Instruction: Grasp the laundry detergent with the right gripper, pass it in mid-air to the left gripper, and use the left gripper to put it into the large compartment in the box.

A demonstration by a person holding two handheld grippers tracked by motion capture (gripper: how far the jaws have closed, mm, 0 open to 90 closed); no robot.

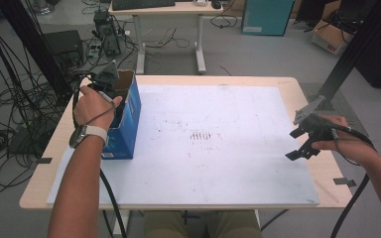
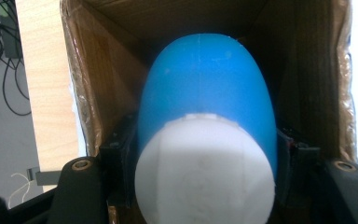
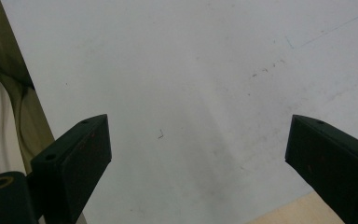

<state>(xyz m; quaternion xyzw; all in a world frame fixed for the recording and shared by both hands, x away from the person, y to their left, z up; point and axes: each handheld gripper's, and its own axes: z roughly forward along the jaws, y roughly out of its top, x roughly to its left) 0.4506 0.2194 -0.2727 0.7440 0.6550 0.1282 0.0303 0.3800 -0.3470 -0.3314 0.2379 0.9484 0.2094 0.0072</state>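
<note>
A rounded blue container [image 2: 205, 88] with a white end [image 2: 205, 172] sits between the jaws of my left gripper [image 2: 205, 144], which is shut on its sides. It hangs inside an open cardboard box [image 2: 98, 70]. In the high view the left gripper [image 1: 108, 83] points down into that box [image 1: 129, 124], blue outside and brown inside, standing at the table's left. My right gripper [image 1: 301, 144] hovers low over the right edge of the white sheet [image 1: 218, 163]. Its jaws stand wide apart around nothing, over the bare sheet [image 3: 177, 70].
The white sheet covers most of the light wooden table [image 1: 307, 89]. Behind the table stand a second desk [image 1: 168, 10], cables on the floor [image 1: 10, 124] and black frame posts [image 1: 352, 54]. Tape marks [image 1: 345, 181] lie near the table's corners.
</note>
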